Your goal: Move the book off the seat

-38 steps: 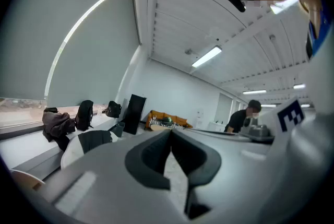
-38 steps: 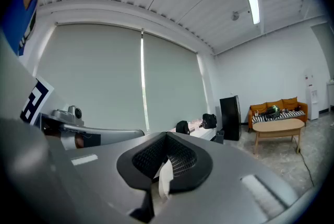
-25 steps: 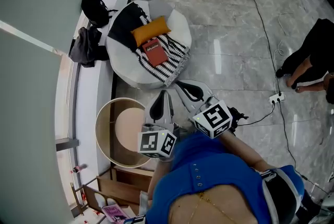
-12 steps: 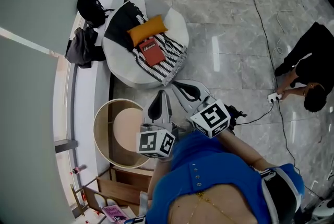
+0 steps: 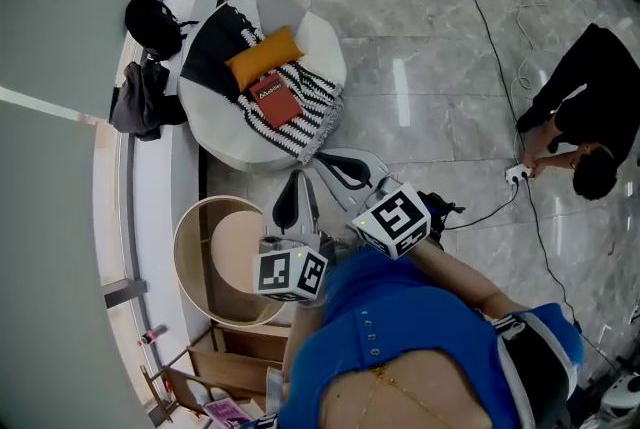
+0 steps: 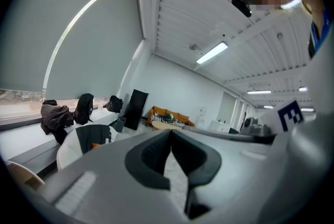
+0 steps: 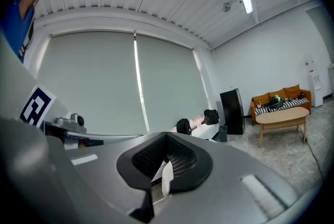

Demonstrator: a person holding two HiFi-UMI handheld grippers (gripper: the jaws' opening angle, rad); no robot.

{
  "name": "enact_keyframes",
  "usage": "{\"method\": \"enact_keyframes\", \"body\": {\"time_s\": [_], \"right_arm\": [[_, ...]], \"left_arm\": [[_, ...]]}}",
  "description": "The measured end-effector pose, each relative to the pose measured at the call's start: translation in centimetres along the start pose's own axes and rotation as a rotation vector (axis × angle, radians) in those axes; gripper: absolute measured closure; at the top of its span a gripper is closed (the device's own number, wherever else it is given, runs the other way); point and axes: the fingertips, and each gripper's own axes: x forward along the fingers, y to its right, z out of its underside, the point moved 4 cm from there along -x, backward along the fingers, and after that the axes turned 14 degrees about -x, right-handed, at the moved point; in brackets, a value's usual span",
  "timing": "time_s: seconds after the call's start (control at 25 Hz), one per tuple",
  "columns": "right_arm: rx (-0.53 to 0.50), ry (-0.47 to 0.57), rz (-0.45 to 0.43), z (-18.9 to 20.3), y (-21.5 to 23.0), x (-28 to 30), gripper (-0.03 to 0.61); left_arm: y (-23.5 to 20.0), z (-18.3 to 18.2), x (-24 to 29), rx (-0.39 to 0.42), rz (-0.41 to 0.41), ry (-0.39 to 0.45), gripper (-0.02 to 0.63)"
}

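My two tongs, left and right, hang side by side, both clenched on nothing, with one round wooden tub just to their left. Just beyond their tips sits the one round white seat, where a single red book lies flat on a striped throw, just beside one orange cushion and clear of the rim. Bare marble floor lies open to the right as far as one crouching person, while the window ledge hems the seat's left.
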Motion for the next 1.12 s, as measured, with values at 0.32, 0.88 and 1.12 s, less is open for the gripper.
{"method": "enact_keyframes", "body": {"time_s": [0.32,0.88,1.12], "right_arm": [[-0.004,0.003,0.001,0.2,1.8,0.6,0.578],[-0.031,-0.046,-0.004,0.2,5.7,15.9,0.578],[-0.030,-0.027,0.017,-2.3,8.9,25.4,0.578]], "left_arm": [[-0.3,0.3,1.7,-0.004,-0.009,0.003,0.611],[-13.2,-5.9,10.7,-0.051,-0.044,0.009,0.612],[-18.8,-12.0,17.5,-0.039,-0.003,-0.005,0.612]]}}
